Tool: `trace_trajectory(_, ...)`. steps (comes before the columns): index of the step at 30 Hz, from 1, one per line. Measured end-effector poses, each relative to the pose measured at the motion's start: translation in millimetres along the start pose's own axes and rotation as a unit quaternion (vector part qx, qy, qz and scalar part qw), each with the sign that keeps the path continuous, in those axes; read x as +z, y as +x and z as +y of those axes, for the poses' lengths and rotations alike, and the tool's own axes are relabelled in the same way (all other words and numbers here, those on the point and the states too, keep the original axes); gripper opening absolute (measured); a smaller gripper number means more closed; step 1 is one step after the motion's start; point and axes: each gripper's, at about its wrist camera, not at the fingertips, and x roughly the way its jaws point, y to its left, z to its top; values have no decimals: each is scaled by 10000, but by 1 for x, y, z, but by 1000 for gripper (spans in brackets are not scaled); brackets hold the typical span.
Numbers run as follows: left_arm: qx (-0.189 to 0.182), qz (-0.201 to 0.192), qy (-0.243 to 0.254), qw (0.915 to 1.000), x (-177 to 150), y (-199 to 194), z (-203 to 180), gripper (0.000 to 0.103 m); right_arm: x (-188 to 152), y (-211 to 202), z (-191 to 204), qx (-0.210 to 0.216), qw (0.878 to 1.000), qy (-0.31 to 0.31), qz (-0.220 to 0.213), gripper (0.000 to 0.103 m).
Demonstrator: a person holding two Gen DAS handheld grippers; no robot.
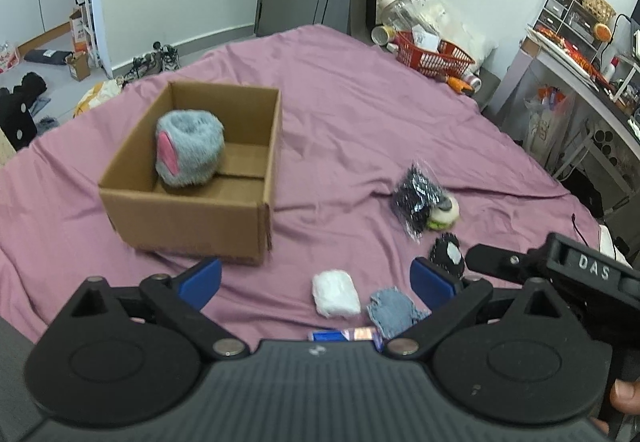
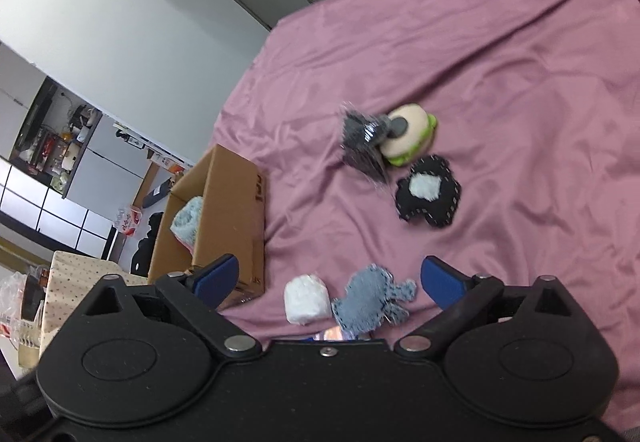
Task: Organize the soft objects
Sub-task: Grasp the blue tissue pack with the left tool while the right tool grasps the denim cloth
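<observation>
A cardboard box (image 1: 192, 202) stands open on the purple bedsheet (image 1: 352, 114) and holds a grey furry toy with a pink ear (image 1: 188, 148). On the sheet lie a white soft roll (image 1: 335, 294), a blue denim patch (image 1: 390, 312), a black felt piece with a white spot (image 1: 447, 256), a black packet (image 1: 416, 198) and a cream-green plush (image 1: 444, 217). My left gripper (image 1: 316, 282) is open and empty above the roll. My right gripper (image 2: 330, 282) is open and empty over the white roll (image 2: 306, 298) and denim patch (image 2: 372, 300); the box (image 2: 224, 218) is to its left.
A red basket (image 1: 434, 54) with clutter sits at the bed's far edge. A desk with drawers (image 1: 580, 42) stands to the right. Shoes and clothes lie on the floor at far left. A small blue-orange item (image 1: 344, 334) lies by the left gripper's base.
</observation>
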Motion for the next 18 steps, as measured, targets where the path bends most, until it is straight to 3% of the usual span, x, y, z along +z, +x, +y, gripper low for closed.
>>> trace_trajectory(11,1,213,-318,9993,-29,22,-3,92,-8,19,-20,106,9961,670,570,79)
trace_trajectory(18,47,509,-534,9973,-43,40,1,74,-19,37,-20,158,9915,903,921,70)
